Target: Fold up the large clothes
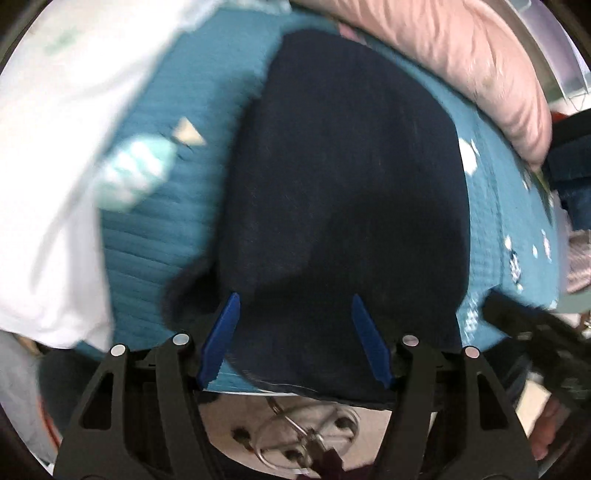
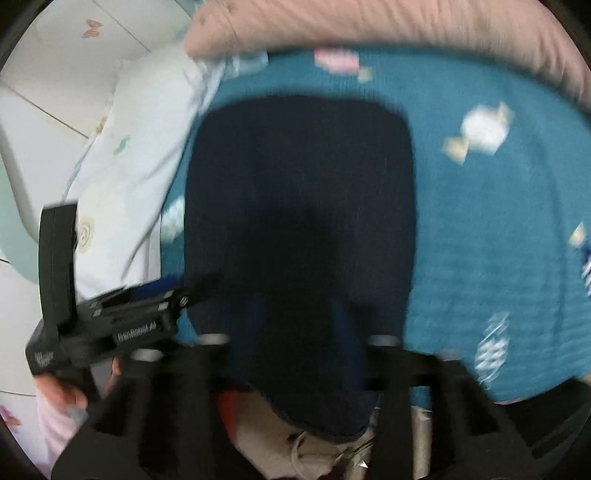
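Observation:
A dark navy garment (image 1: 340,166) (image 2: 295,177) lies folded into a rounded block on a teal quilted bedspread (image 1: 155,236) (image 2: 480,221). Its near end hangs slightly over the bed's edge. My left gripper (image 1: 294,297) hovers above that near end, open, its blue fingers (image 1: 225,332) wide apart with nothing clamped. In the blurred right wrist view, my right gripper (image 2: 301,310) also points down over the garment's near end. Its dim blue fingers (image 2: 343,317) look apart, with no fabric visibly pinched. Each view shows the other gripper at its side.
A pink blanket (image 1: 461,48) (image 2: 369,26) is bunched along the far side of the bed. White printed bedding (image 1: 48,147) (image 2: 129,147) lies to the left. A hand (image 2: 55,406) holds the left gripper's black body (image 2: 122,321). Below the bed's edge is pale floor with a metal ring object (image 1: 295,435).

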`<state>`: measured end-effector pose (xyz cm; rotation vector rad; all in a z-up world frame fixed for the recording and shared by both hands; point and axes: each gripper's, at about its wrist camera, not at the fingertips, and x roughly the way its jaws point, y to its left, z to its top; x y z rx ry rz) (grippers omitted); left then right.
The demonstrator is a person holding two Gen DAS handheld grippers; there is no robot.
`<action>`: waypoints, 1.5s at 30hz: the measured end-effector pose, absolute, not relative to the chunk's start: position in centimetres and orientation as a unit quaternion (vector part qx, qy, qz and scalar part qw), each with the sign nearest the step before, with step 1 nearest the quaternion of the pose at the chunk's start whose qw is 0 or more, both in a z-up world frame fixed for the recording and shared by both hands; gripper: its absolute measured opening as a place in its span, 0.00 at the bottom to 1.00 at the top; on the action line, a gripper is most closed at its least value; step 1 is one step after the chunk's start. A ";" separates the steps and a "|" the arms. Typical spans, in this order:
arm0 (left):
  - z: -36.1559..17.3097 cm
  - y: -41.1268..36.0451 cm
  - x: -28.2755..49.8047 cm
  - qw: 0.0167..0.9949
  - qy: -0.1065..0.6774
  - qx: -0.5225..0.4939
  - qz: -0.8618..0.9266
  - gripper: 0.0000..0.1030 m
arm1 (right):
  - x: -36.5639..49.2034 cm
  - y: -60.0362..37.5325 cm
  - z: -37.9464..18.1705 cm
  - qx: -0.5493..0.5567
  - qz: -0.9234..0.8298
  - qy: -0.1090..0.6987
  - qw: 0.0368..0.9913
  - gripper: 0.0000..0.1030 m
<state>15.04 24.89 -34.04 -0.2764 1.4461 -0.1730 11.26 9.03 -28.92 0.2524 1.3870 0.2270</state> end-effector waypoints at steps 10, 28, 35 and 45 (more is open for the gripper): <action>-40.2 26.4 17.6 0.677 0.719 -0.142 -0.068 0.03 | 11.0 9.4 -38.0 0.115 0.047 0.700 0.703 0.00; -40.8 24.0 16.0 0.676 0.734 -0.054 -0.038 0.03 | 4.5 9.5 -40.2 0.160 0.080 0.749 0.638 0.00; -36.5 23.4 16.3 0.693 0.716 -0.042 -0.069 0.03 | 6.4 10.1 -33.1 0.132 0.096 0.703 0.692 0.02; -31.9 20.2 26.2 0.727 0.675 -0.060 -0.113 0.03 | 19.1 9.4 -30.4 0.125 0.059 0.642 0.754 0.02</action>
